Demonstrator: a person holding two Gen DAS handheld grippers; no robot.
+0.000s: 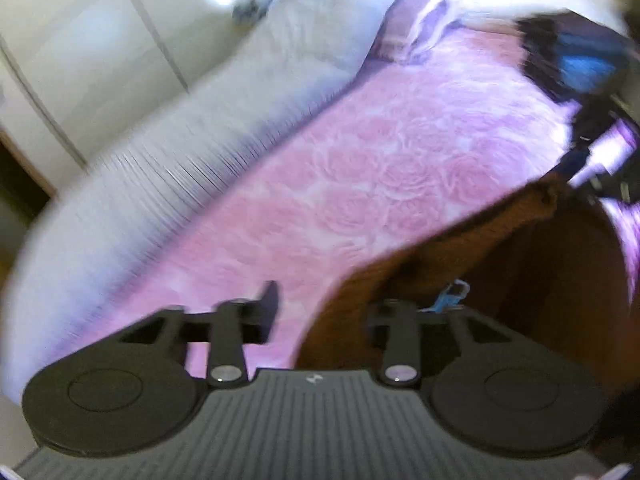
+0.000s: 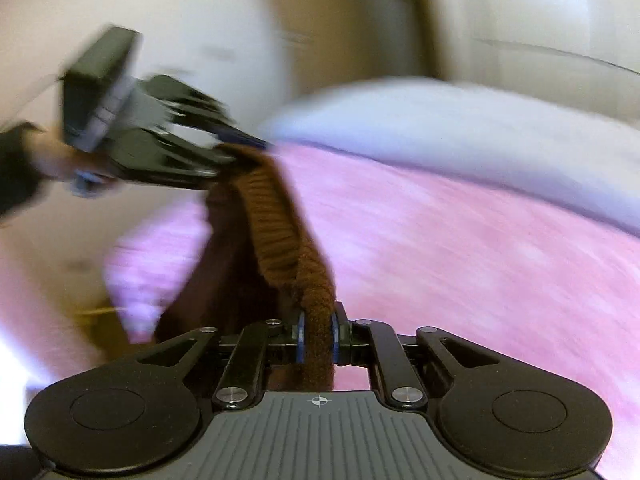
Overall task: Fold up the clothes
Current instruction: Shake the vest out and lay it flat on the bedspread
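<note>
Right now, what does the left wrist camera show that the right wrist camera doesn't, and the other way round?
Only the left wrist view shows the rose pattern on the pink bedspread, a purple pillow at the far end, the pale wardrobe doors and something blue and black, too blurred to name.

Only the right wrist view shows the brown knitted garment pinched between the right gripper's fingers, and the left gripper at its far end.

Both share the garment, the bedspread and the white bedding beside it.
</note>
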